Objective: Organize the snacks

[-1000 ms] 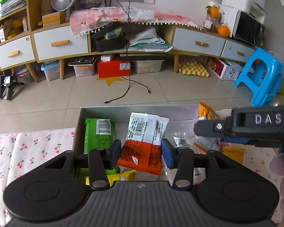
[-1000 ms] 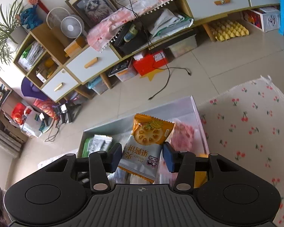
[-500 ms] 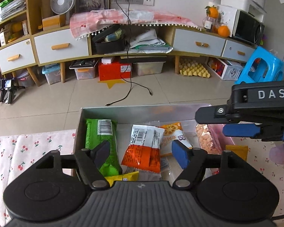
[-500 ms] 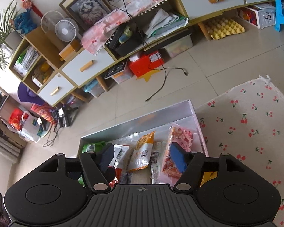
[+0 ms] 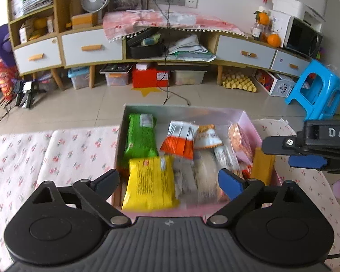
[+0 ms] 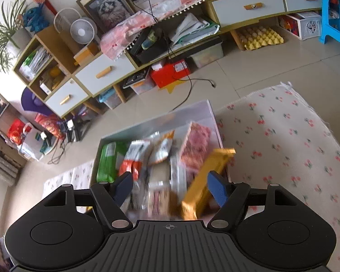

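Our left tongs point(image 5: 168, 181) stand wide apart, having just been opening, with nothing pressed between them; the yellow packet point(image 5: 150, 182) lies loose below the gap. Our right tongs point(image 6: 170, 188) also stand apart after opening, and the pads touch nothing, though the amber packet point(image 6: 206, 176) leans just inside the right-hand pad.

Outward lies the box point(image 5: 249, 124), on the cherry-print cloth point(image 5: 68, 151) at the worktop's far edge. Every snack we see sits inside it: the green packet point(image 5: 140, 138) along the left wall, the orange-and-white packet point(image 5: 180, 139) mid-box, the pink packet point(image 6: 196, 146) against the right wall. Their long axes run away from us, roughly in line with the tongs. The left tongs are nearer the green and yellow ones, the right tongs nearer the pink and amber.
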